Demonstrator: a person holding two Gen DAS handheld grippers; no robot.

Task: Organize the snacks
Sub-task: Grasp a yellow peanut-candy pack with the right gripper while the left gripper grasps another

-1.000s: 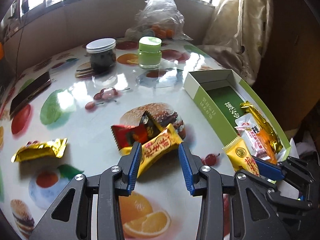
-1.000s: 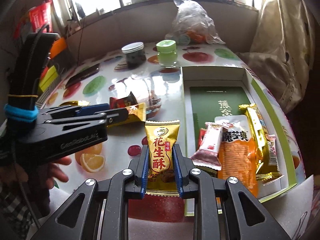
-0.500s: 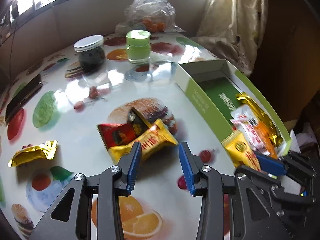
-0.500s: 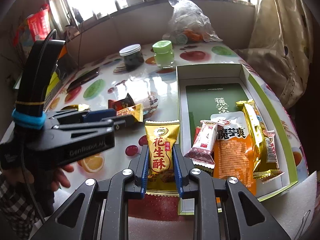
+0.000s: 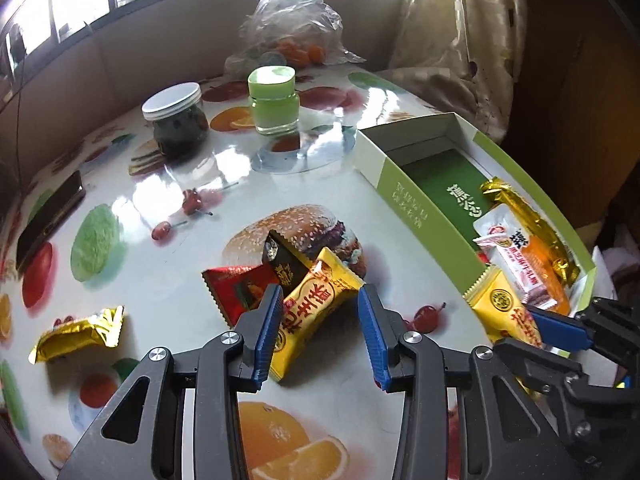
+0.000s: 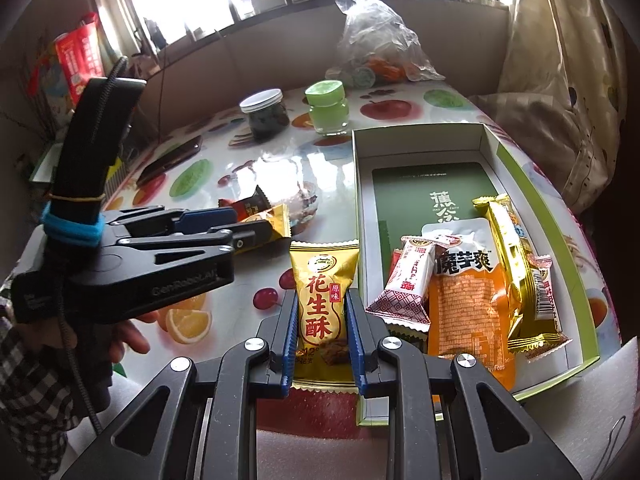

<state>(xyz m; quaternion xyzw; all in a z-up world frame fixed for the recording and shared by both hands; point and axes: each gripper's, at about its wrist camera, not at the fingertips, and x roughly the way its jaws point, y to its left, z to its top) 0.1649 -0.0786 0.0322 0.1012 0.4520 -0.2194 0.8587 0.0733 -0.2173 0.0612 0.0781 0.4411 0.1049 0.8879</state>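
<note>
Your left gripper (image 5: 318,330) has crept closer, its half-open jaws now flanking the yellow snack (image 5: 316,308) on the tabletop (image 5: 168,288) without pinching, so it's ready to grasp, while your right gripper (image 6: 322,334) stays clamped on the peanut crisp packet (image 6: 322,300) left of the green box (image 6: 560,240).

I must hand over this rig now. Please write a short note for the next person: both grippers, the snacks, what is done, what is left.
Right gripper: shut on a yellow peanut crisp packet, just left of the green box.
Left gripper: open around a second yellow packet on the table, not gripping.
Done: several snacks lie in the box.
Left: box the held packet, then the second yellow packet, the red packet, the dark packet and the gold packet.
</note>
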